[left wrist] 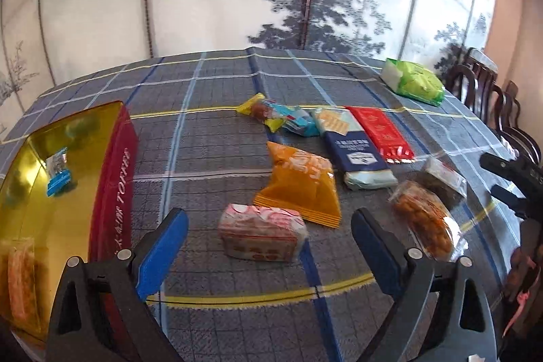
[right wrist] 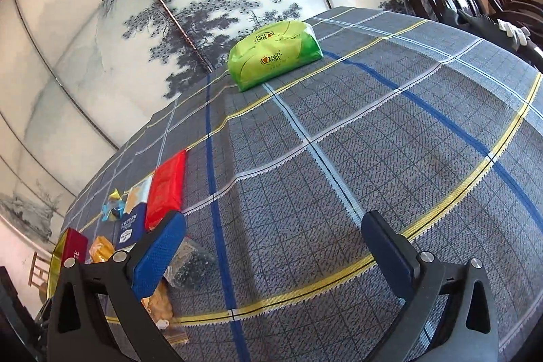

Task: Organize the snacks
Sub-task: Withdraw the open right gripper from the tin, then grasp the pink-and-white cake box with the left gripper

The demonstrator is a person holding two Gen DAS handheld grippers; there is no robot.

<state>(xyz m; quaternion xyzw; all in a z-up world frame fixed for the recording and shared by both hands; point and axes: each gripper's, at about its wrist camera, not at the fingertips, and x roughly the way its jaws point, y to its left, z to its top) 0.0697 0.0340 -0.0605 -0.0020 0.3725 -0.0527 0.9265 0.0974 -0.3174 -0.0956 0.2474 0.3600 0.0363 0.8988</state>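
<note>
Snacks scattered flat beside an open box

A pink-white wrapped cake point(left wrist: 263, 236), orange crinkled pouch point(left wrist: 302, 184), navy cracker pack point(left wrist: 353, 148) and red foil packet point(left wrist: 381, 133) lie near the gold-lined red tin point(left wrist: 115, 172).

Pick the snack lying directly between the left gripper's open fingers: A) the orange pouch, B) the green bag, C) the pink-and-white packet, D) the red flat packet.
C: the pink-and-white packet lies on the tablecloth framed by the open left gripper, while the orange pouch lies just beyond it.
</note>
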